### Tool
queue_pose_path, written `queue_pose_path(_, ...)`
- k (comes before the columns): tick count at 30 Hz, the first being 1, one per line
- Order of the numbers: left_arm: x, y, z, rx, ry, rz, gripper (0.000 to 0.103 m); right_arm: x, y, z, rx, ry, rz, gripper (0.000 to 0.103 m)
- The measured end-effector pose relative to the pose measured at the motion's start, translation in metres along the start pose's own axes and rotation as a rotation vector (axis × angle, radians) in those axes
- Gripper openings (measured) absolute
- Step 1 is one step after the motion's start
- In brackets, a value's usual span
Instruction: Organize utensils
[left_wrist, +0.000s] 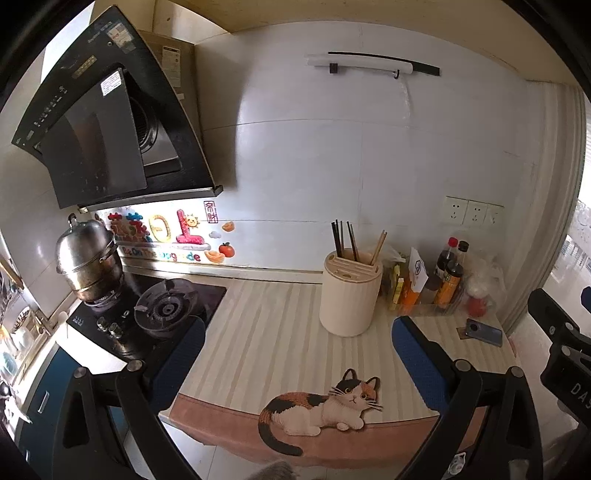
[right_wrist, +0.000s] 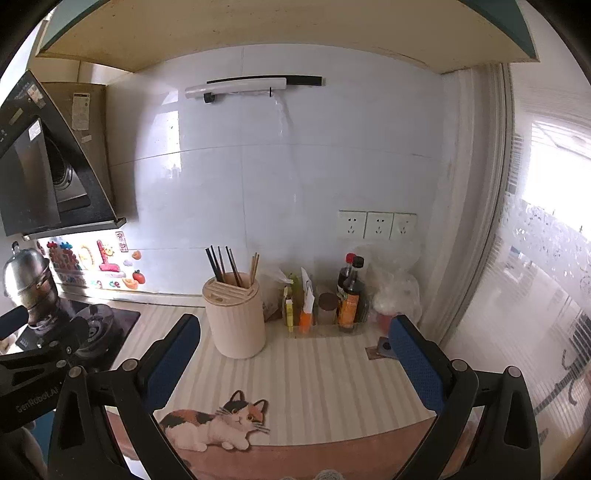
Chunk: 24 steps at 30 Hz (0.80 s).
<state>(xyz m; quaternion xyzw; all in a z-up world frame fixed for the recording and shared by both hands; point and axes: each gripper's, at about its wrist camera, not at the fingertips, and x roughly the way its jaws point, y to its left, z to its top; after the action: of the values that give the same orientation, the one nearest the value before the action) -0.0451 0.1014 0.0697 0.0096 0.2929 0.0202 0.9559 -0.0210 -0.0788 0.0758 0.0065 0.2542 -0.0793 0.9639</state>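
Striped countertop mat bearing cream cylindrical chopstick holder beside clustered sauce bottles; left gripper, right gripper released, empty.

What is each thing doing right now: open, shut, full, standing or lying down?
Left gripper: open, empty.
Right gripper: open, empty.
Utensil holder: upright, holding chopsticks.
Chopsticks: standing in holder.
Steel pot: lidded, on stove.
Sauce bottles: upright, capped.
Phone: lying flat.

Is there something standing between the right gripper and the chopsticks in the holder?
Nothing visible. The right gripper is open above bare striped mat, and the holder with the chopsticks stands ahead, slightly left. The bottles stand off to its right.
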Motion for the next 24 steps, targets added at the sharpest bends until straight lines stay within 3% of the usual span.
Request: queue_pose_path(24,-0.0011,0.0054,-0.0071,-0.011,0.007,0.029,0.103,0.0005,0.0079,-0.0038,-0.035,0.024,0.020,0.103)
